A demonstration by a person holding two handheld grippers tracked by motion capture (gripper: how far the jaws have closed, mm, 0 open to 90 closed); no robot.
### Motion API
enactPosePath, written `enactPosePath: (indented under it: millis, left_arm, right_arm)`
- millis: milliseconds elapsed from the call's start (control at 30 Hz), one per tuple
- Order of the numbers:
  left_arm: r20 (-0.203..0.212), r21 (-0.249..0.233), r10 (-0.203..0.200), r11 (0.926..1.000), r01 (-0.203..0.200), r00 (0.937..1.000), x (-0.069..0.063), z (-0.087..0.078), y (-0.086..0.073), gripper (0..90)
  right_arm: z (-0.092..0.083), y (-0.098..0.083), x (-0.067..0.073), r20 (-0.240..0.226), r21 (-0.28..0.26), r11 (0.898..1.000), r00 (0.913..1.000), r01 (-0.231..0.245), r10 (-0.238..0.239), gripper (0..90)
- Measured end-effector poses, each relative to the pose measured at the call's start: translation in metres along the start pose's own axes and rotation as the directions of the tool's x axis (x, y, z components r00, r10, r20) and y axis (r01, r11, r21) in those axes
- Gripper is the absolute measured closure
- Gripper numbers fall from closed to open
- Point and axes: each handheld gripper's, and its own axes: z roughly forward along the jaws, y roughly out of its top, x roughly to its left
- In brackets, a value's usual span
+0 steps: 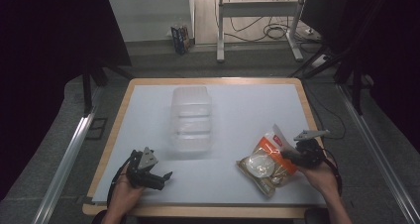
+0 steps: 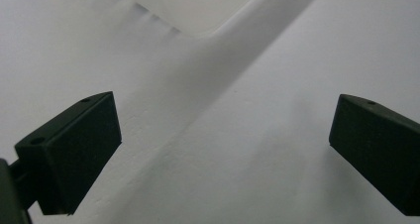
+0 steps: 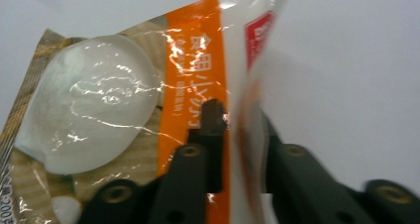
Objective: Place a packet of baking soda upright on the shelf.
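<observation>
The right gripper point(image 1: 292, 156), held in the person's right hand point(image 1: 322, 177) at the near right of the bench point(image 1: 237, 110), has its fingers point(image 3: 213, 130) clamped on the edge of a clear food packet point(image 1: 267, 162). The packet bears an orange band and a red-and-white label, and a pale round item shows through the film. It lies flat on the white bench surface, its gripped end lifted slightly between the fingers. The left gripper point(image 1: 157, 178), in the left hand point(image 1: 124, 194) at the near left, rests low over bare bench with its fingers point(image 2: 74, 149) wide apart and nothing between them. A clear plastic container point(image 1: 191, 117) stands mid-bench, nearer the far edge, well apart from both grippers.
</observation>
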Motion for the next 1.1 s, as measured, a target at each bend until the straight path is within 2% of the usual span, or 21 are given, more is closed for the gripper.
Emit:
enactPosePath:
  millis: [33,167,267,400,533,633,767,933,967,1000,1033,1067,1100]
  left_arm:
    - [-0.001,0.0,0.0,1.0,0.0,1.0,0.0,0.0,0.0,0.0]
    - [-0.002,0.0,0.004,1.0,-0.004,1.0,0.0,0.0,0.0,0.0]
    - [-0.003,0.0,0.004,1.0,-0.004,1.0,-0.001,0.0,0.0,0.0]
    - [-0.007,0.003,0.009,1.0,-0.009,0.9999,-0.001,0.0,0.0,0.0]
    - [-0.009,-0.002,0.009,1.0,-0.009,0.9999,-0.001,-0.001,0.001,0.0]
    - [-0.008,-0.002,0.007,1.0,-0.007,0.9999,-0.001,-0.001,0.001,0.0]
    - [-0.002,0.007,-0.001,1.0,0.001,1.0,-0.001,-0.001,0.002,0.0]
    - [-0.005,0.019,0.006,0.9998,-0.005,1.0,-0.002,0.0,0.003,0.0]
    - [-0.006,0.02,0.009,0.9998,-0.009,0.9999,-0.002,0.0,0.003,0.0]
    - [-0.006,0.018,0.008,0.9998,-0.008,1.0,-0.002,0.0,0.003,0.0]
    - [-0.006,0.019,0.01,0.9998,-0.009,0.9999,-0.002,0.0,0.003,0.0]
    - [-0.008,0.013,0.005,0.9999,-0.005,1.0,-0.002,0.0,0.003,0.0]
    - [-0.011,0.008,0.004,1.0,-0.004,0.9999,-0.002,-0.001,0.003,0.0]
  right_arm:
    - [-0.001,0.0,-0.001,0.007,-0.009,1.0,1.0,-0.007,0.007,86.9]
    - [-0.007,0.001,-0.003,-0.016,-0.037,0.994,0.9945,-0.104,0.104,88.1]
    - [-0.011,0.003,0.001,-0.014,-0.062,0.993,0.9947,-0.102,0.102,88.2]
    - [-0.022,0.007,0.006,-0.036,-0.103,0.991,0.9955,-0.091,0.088,88.1]
    - [-0.028,0.008,0.011,-0.045,-0.121,0.988,0.9944,-0.101,0.096,88.2]
    - [-0.035,0.01,0.015,-0.068,-0.142,0.985,0.9934,-0.101,0.093,88.2]
    - [-0.044,0.016,0.025,-0.087,-0.156,0.984,0.9937,-0.084,0.071,88.3]
    - [-0.054,0.024,0.034,-0.145,-0.174,0.982,0.9879,-0.079,0.054,88.2]
    - [-0.056,0.027,0.038,-0.147,-0.177,0.982,0.9883,-0.068,0.042,88.2]
    - [-0.059,0.034,0.046,-0.147,-0.181,0.983,0.9891,-0.036,0.009,88.2]
    - [-0.059,0.034,0.046,-0.147,-0.181,0.983,0.9891,-0.036,0.009,88.2]
    - [-0.06,0.038,0.05,-0.144,-0.179,0.984,0.9895,-0.013,-0.013,88.3]
    - [-0.063,0.045,0.058,-0.13,-0.17,0.985,0.9901,0.031,-0.053,88.3]
